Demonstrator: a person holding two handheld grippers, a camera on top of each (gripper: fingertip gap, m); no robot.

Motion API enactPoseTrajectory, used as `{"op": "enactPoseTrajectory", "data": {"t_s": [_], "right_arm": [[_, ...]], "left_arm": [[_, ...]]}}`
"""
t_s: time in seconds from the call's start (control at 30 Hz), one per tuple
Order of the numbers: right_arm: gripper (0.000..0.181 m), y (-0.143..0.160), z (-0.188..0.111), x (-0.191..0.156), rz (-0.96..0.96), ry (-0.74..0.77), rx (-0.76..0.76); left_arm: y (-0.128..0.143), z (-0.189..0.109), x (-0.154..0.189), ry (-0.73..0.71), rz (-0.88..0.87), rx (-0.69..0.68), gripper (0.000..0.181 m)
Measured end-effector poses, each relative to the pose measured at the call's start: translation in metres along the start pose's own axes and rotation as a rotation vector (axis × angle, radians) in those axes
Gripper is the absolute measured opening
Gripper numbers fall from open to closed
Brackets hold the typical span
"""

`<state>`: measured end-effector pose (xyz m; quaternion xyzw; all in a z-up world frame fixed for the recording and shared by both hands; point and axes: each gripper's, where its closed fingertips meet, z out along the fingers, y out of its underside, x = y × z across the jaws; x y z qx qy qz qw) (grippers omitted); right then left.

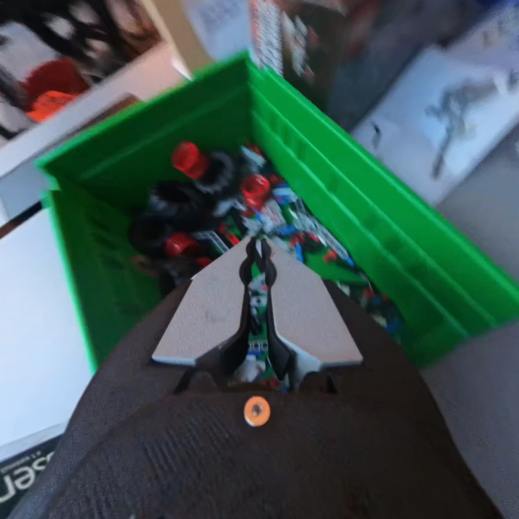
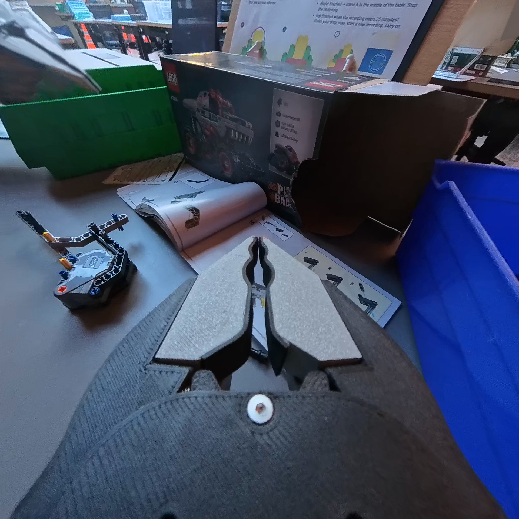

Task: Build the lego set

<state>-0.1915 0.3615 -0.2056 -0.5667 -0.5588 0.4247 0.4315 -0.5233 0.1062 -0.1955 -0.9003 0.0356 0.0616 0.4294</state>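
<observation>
My left gripper [image 1: 259,242] hangs over a green bin [image 1: 365,174] holding a heap of small lego parts [image 1: 269,222], black tyres and red wheel hubs [image 1: 191,160]. Its fingertips are close together, and the blurred view hides whether anything is pinched between them. My right gripper [image 2: 258,239] is shut and empty, low over the open instruction booklet [image 2: 213,213]. A partly built black lego assembly [image 2: 92,264] with beams and blue and yellow pins lies on the dark table [image 2: 70,351], left of the right gripper. The green bin [image 2: 92,132] also shows at the back left in the right wrist view.
The lego set's box [image 2: 252,126] stands behind the booklet. A blue bin [image 2: 463,280] stands close on the right. An instruction poster [image 2: 323,33] leans behind the box. A blurred grey shape [image 2: 42,56] hangs over the green bin. Some 45 cm of space lies between my two pairs of fingers. My right gripper is the nearer one to the partly built black lego assembly [image 2: 92,264]: about 15 cm, against 35 cm.
</observation>
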Motion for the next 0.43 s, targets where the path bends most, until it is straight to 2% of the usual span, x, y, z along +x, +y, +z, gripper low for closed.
{"op": "enactPoseTrajectory", "data": {"t_s": [0.13,0.17,0.23,0.3,0.37,0.43], "right_arm": [[0.0,0.001,0.003,-0.001,-0.003,-0.001,-0.006],[0.0,0.0,0.003,0.0,-0.002,0.0,-0.006],[0.0,0.0,0.003,0.001,0.001,0.006,-0.004],[0.0,-0.001,0.001,0.005,0.001,0.022,0.007],[0.0,-0.002,-0.001,0.011,0.011,0.044,0.018],[0.0,0.0,-0.002,0.018,0.035,0.061,0.021]], "left_arm": [[0.052,-0.005,0.055,0.253,0.295,-0.207,0.016],[0.059,-0.004,0.062,0.266,0.344,-0.225,0.0],[0.063,0.006,0.066,0.234,0.433,-0.228,0.0],[0.072,0.015,0.07,0.237,0.48,-0.296,0.0],[0.073,0.015,0.083,0.341,0.529,-0.329,0.0],[0.077,0.01,0.09,0.422,0.594,-0.422,0.0]]}}
